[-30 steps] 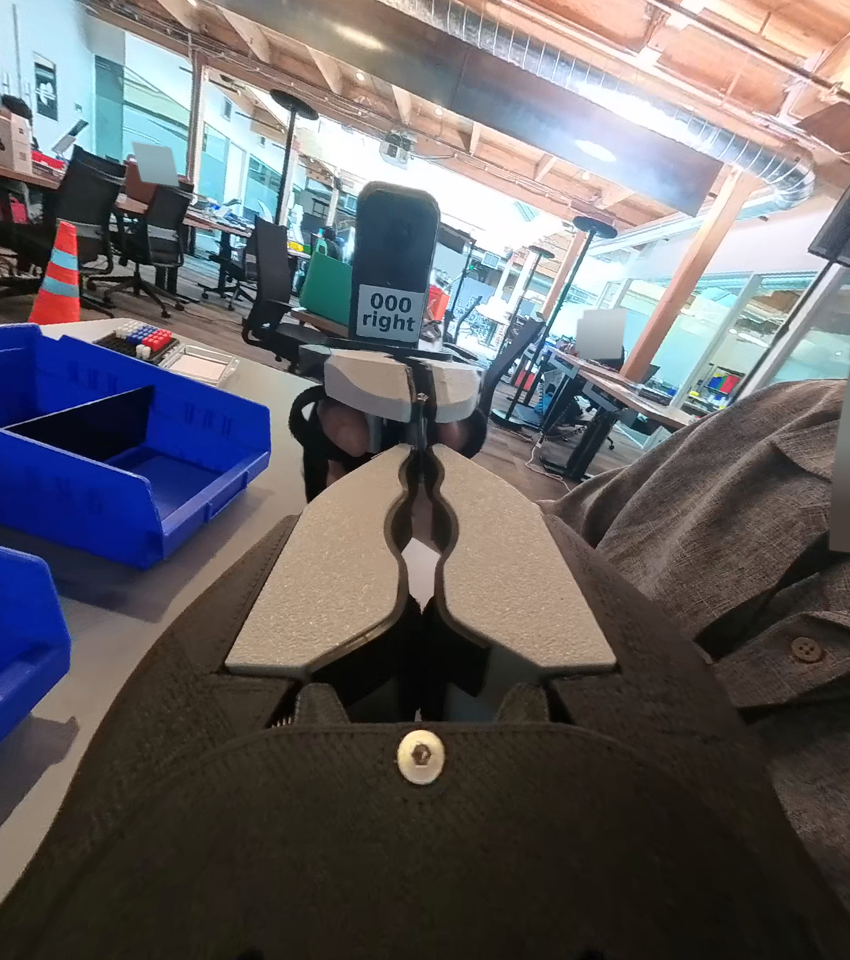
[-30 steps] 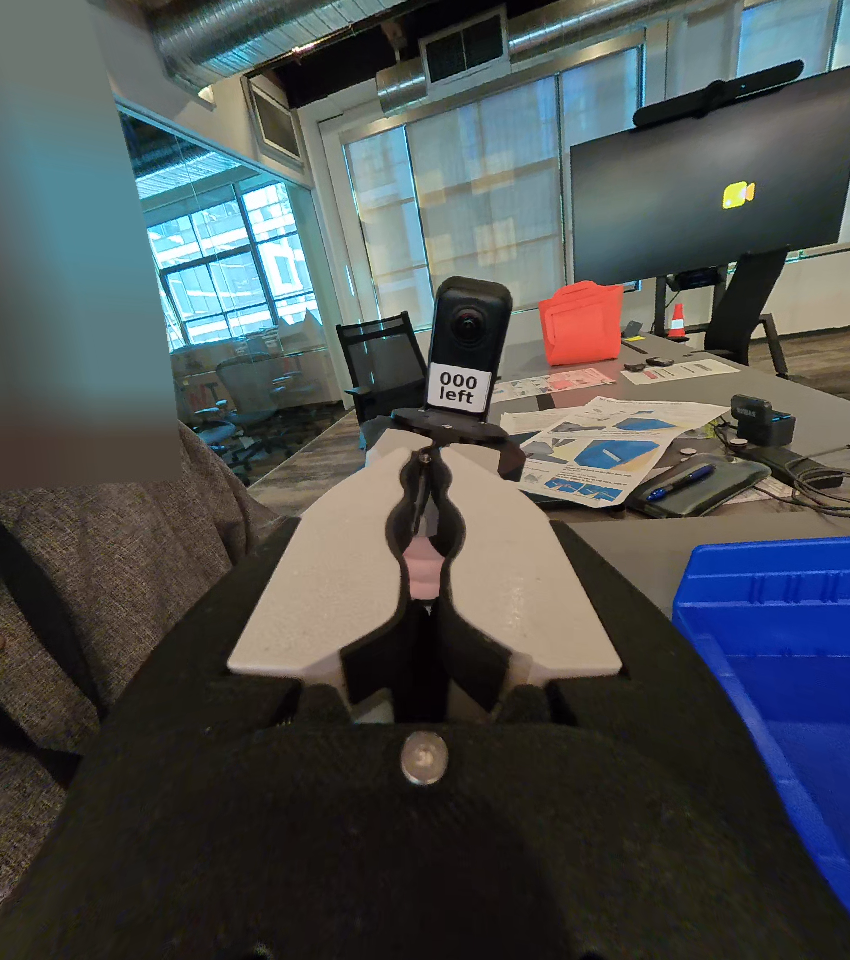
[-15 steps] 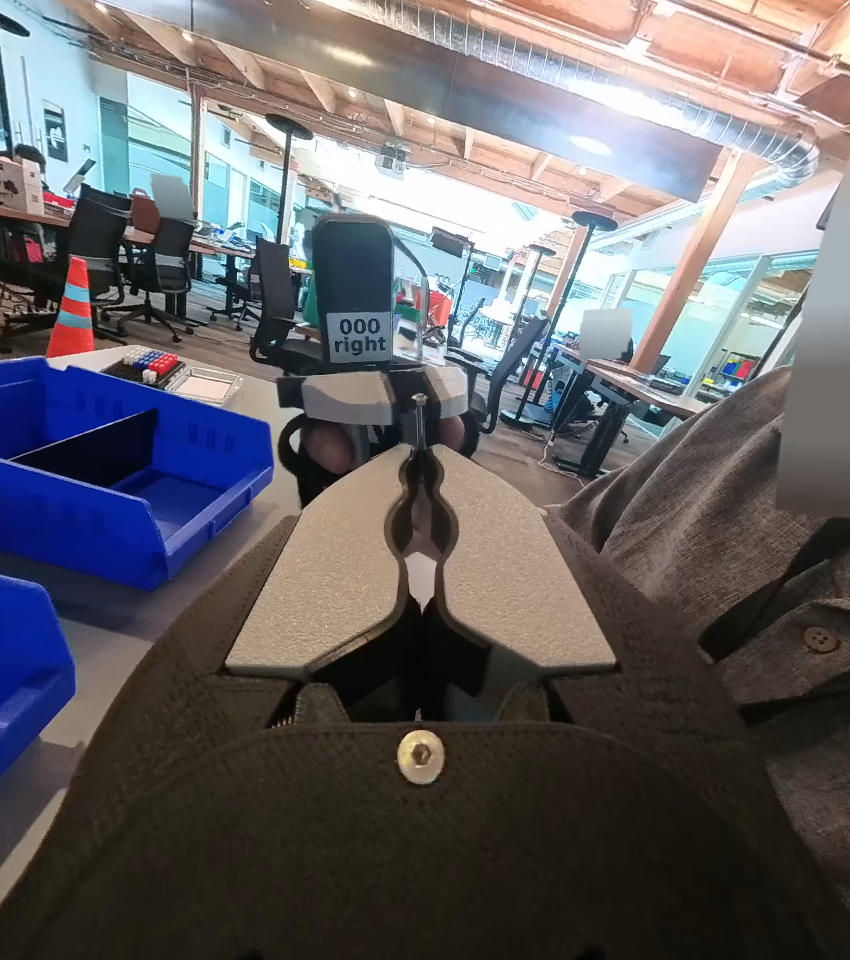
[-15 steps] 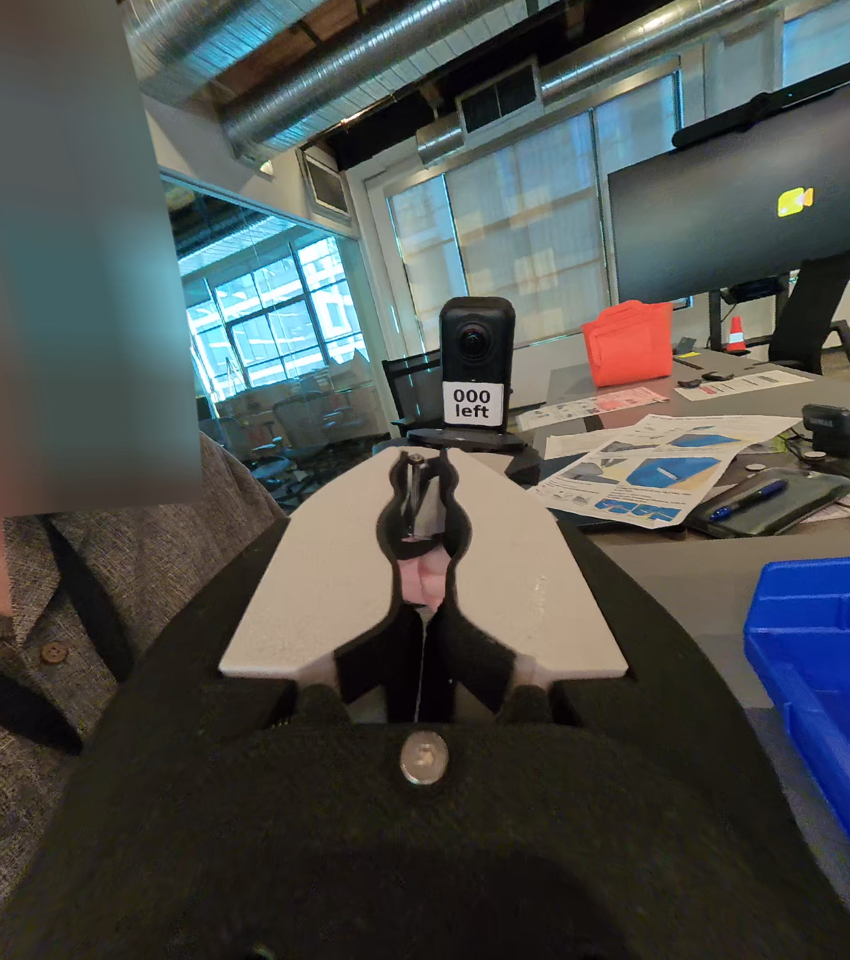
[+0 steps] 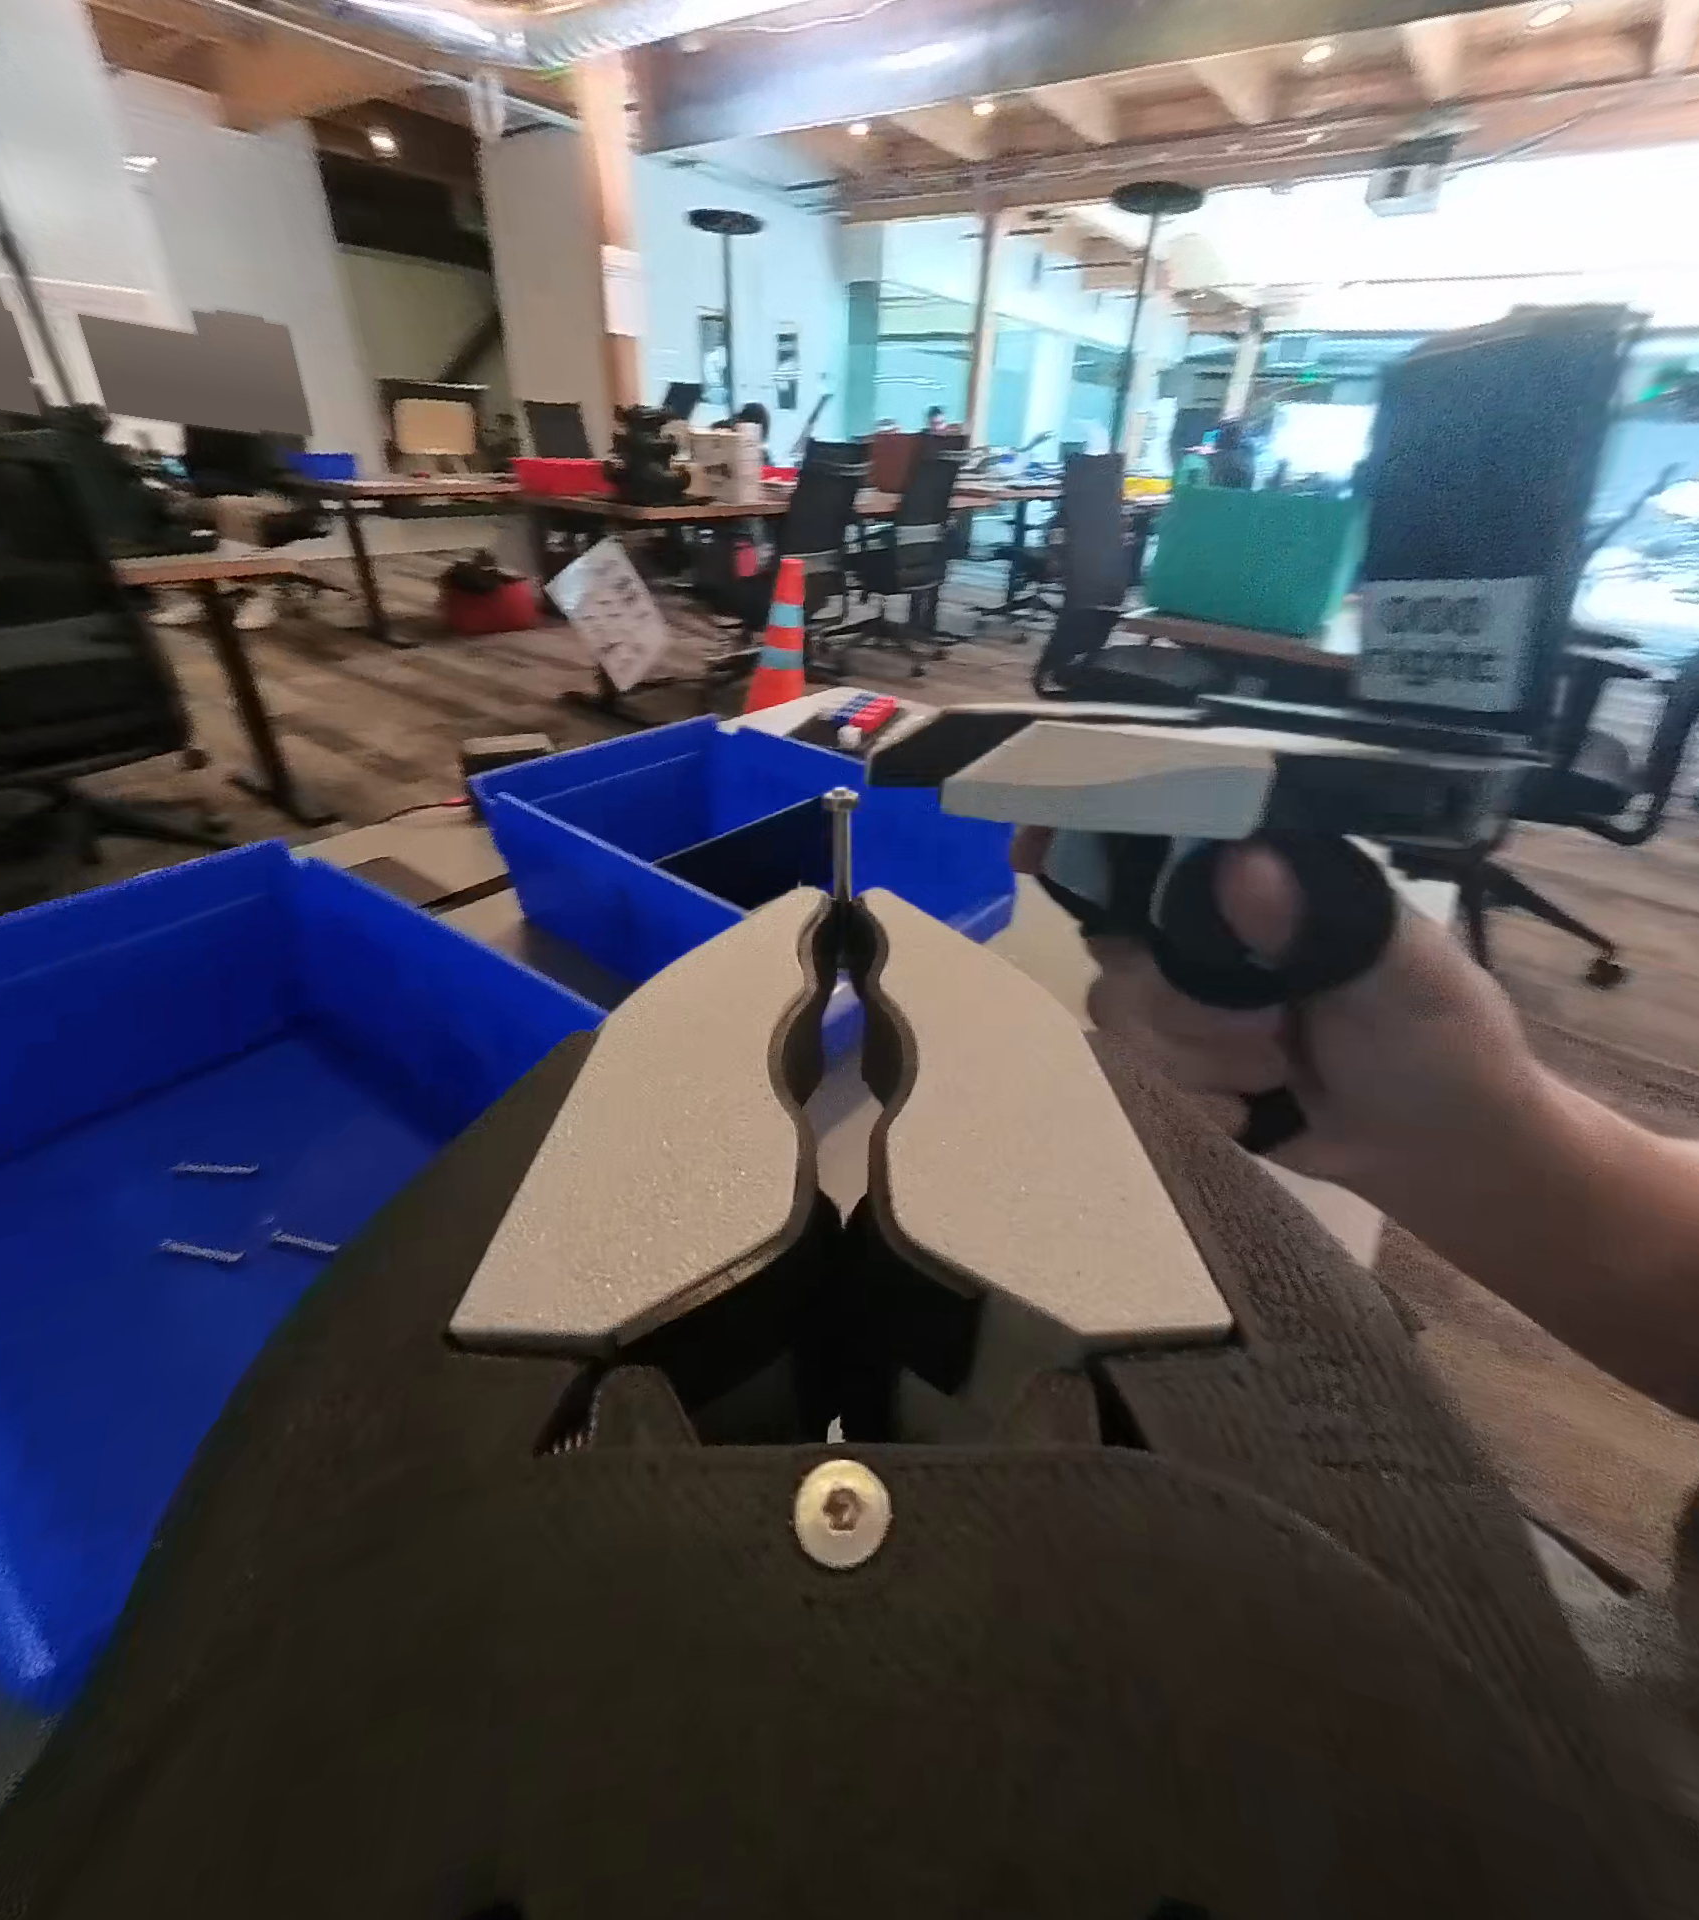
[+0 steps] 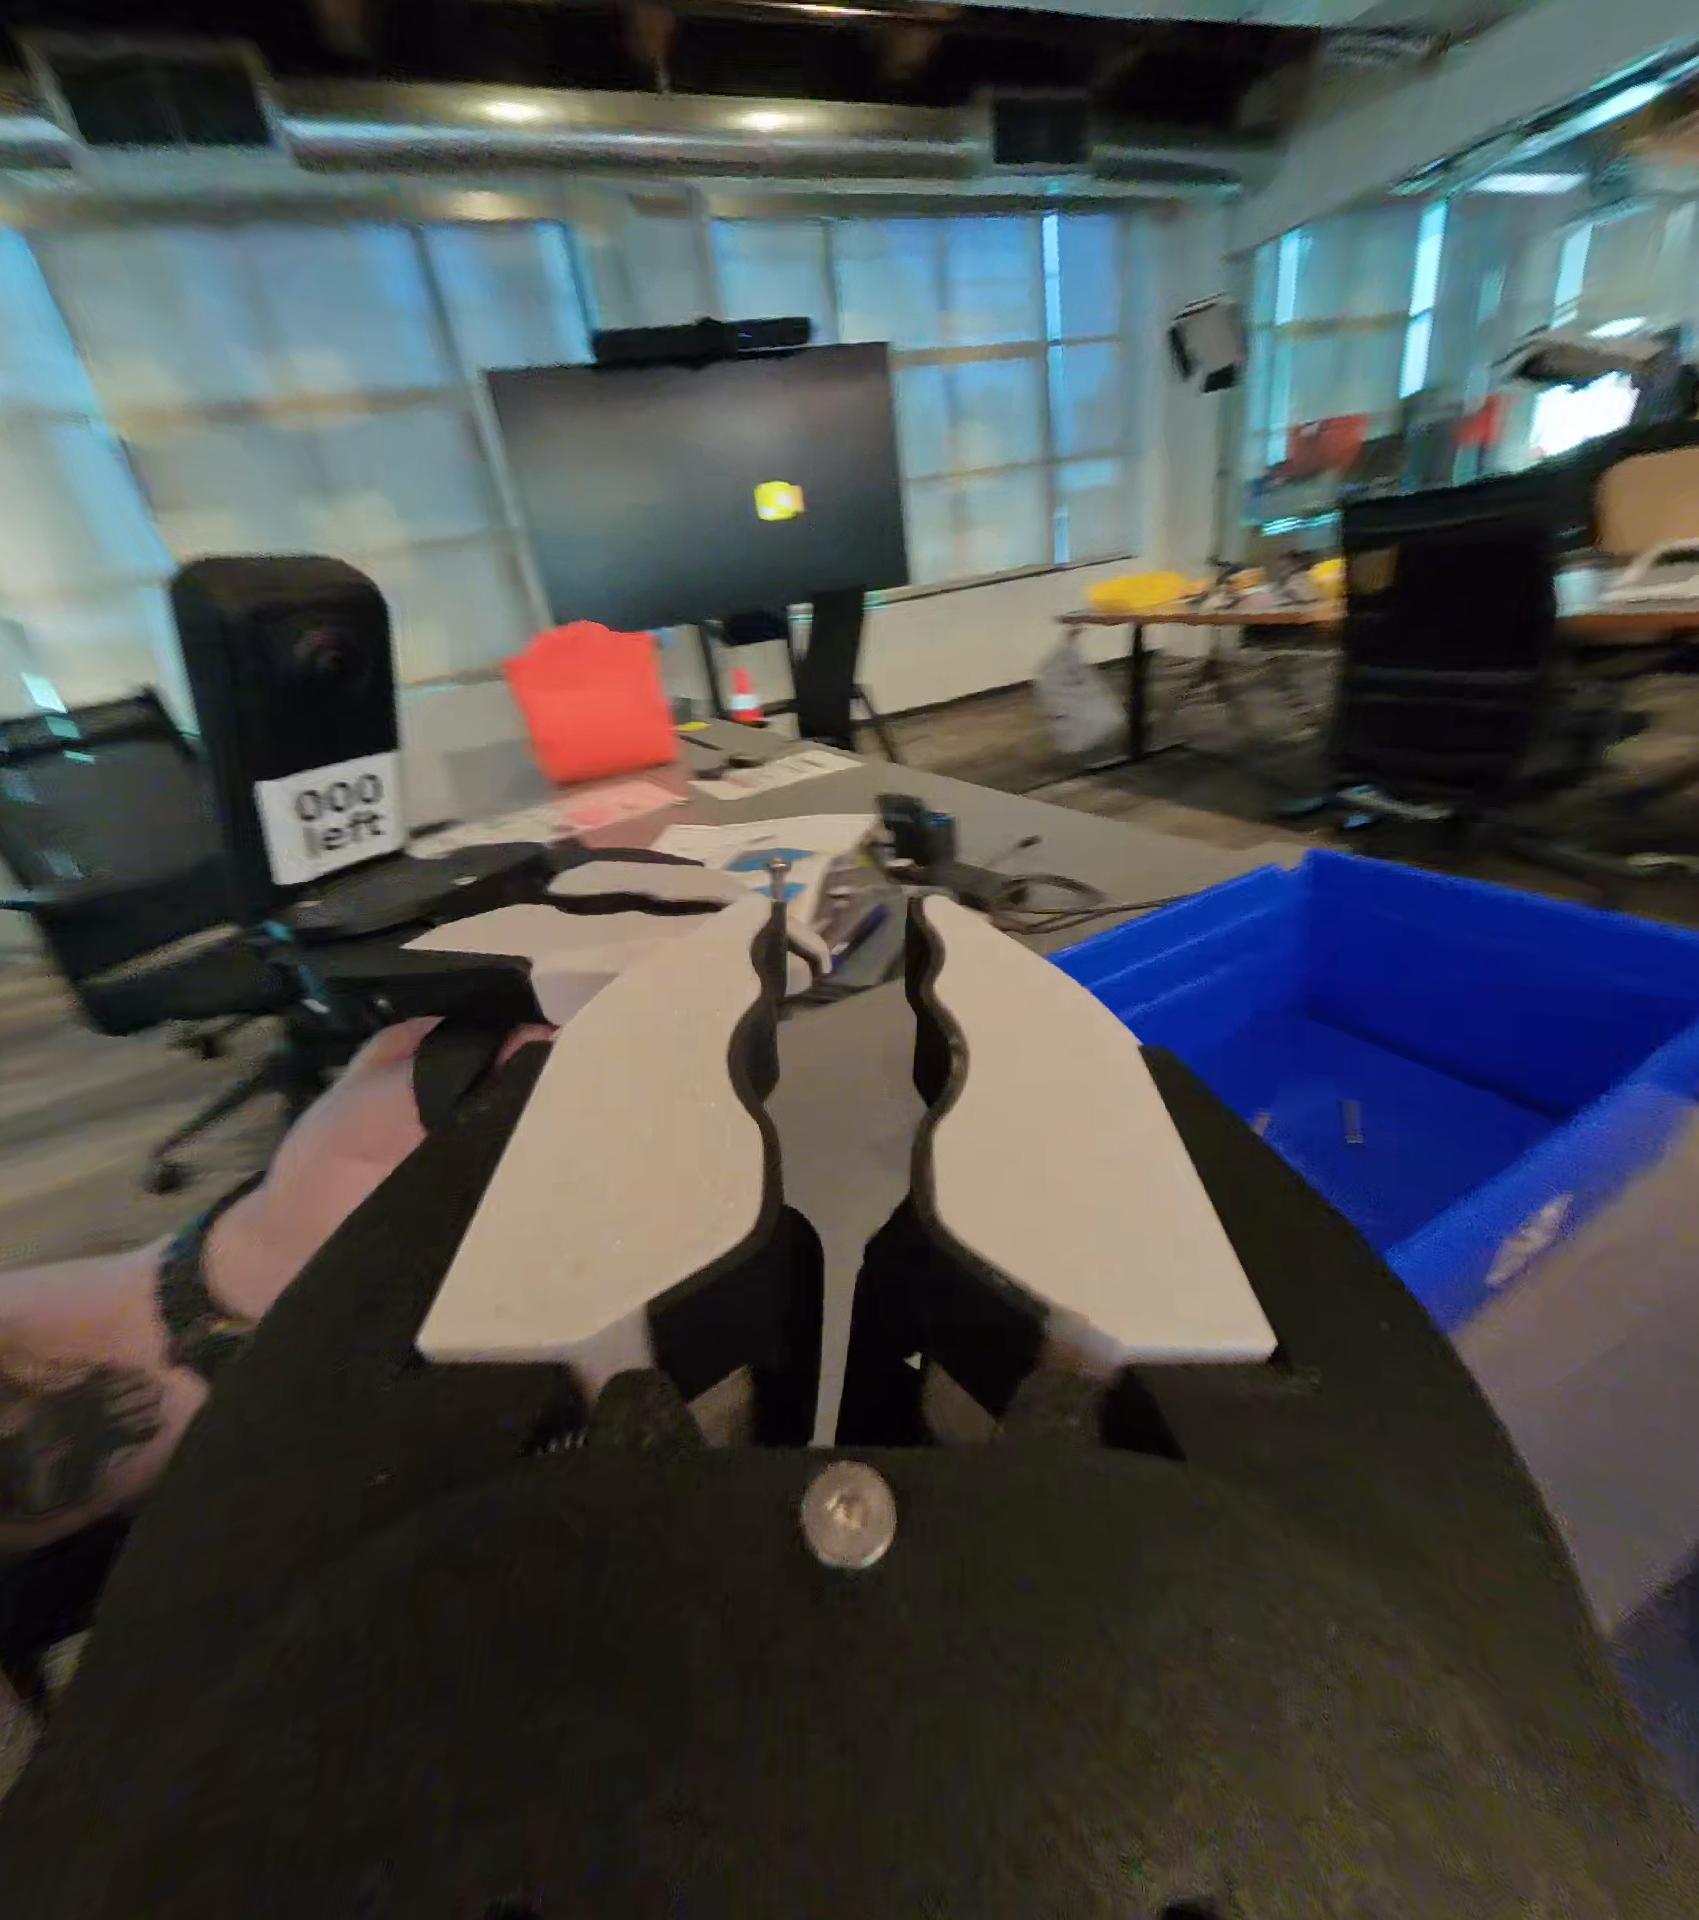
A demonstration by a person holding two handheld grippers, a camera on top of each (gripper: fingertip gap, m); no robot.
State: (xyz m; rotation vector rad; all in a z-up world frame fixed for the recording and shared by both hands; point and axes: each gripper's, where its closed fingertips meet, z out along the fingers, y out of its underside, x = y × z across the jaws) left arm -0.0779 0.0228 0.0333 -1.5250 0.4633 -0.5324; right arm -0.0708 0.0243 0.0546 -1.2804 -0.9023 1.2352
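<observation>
Behind the grey tabletop (image 5: 471, 904) an open office of desks, black chairs and an orange cone (image 5: 779, 644) was seen, much of it blurred. A slim metal screw (image 5: 839, 852) was pinched upright between the pressed-together tips of the left hand-held gripper (image 5: 841, 914), its long axis running along the fingers and its flat head pointing away, above a divided blue bin (image 5: 616, 842). The right hand-held gripper (image 6: 840, 925) was held spread, with nothing between its fingers; in the right wrist view the same screw (image 6: 775, 883) was seen just off its left fingertip, the left gripper lying crosswise to that side. Of the two, the left was thus the one in contact and the right only near. A matt, grainy grey finish was shown on the wavy-edged fingers, set in rough black printed bodies. A nearer blue bin (image 5: 97, 966) of smooth plastic was seen to hold a few short threaded pieces (image 5: 213, 1169); another blue bin (image 6: 1447, 997) lay to the right.
</observation>
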